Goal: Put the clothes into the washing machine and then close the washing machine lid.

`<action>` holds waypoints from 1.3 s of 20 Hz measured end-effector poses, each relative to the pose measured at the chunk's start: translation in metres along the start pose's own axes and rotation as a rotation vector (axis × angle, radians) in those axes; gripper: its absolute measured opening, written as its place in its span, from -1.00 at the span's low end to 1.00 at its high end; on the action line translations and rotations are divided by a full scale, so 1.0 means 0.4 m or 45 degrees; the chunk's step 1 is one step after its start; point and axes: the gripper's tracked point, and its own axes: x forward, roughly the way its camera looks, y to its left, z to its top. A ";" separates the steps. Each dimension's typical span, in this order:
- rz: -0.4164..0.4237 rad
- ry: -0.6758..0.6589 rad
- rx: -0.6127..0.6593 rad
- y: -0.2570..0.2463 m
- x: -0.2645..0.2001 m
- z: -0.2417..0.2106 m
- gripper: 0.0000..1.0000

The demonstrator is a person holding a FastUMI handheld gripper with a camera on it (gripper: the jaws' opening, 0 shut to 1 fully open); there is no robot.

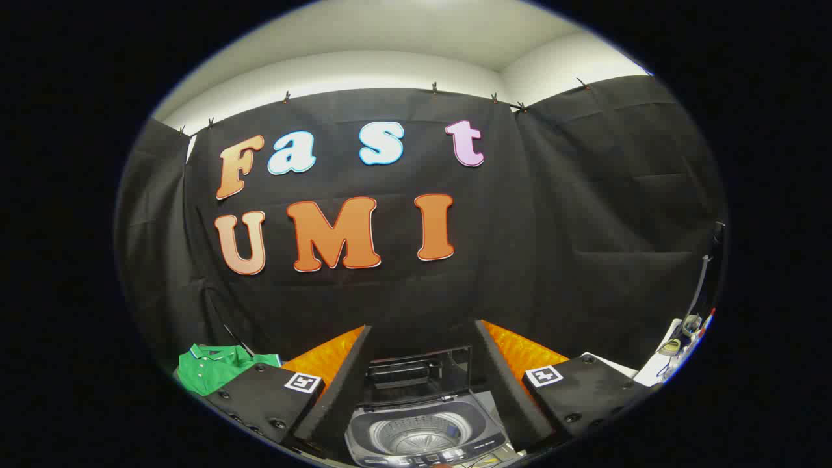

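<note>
Gripper view: claw (pixel 422 390) at bottom centre, fingers spread wide, holding nothing. Toy-size washing machine (pixel 426 432) sits between the fingers at lower centre, lid (pixel 419 374) raised upright behind the drum, drum looks empty. Green polo shirt (pixel 218 367) lies at lower left on the tabletop (pixel 611 365), beyond the left finger, well apart from the machine. Step in hand, as I judge: the pickup, not yet begun. Next move calls for swinging left to the shirt and closing on the fabric. Panel print on the machine too small to read.
</note>
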 end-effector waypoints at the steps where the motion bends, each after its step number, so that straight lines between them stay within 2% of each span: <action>1: -0.003 0.007 -0.003 -0.028 -0.002 0.001 0.97; 4: -0.002 0.004 -0.011 -0.092 -0.007 0.012 0.97; 9: 0.030 0.014 -0.039 -0.099 -0.005 0.013 0.97; 26: -0.013 0.006 -0.079 0.186 -0.055 -0.048 0.97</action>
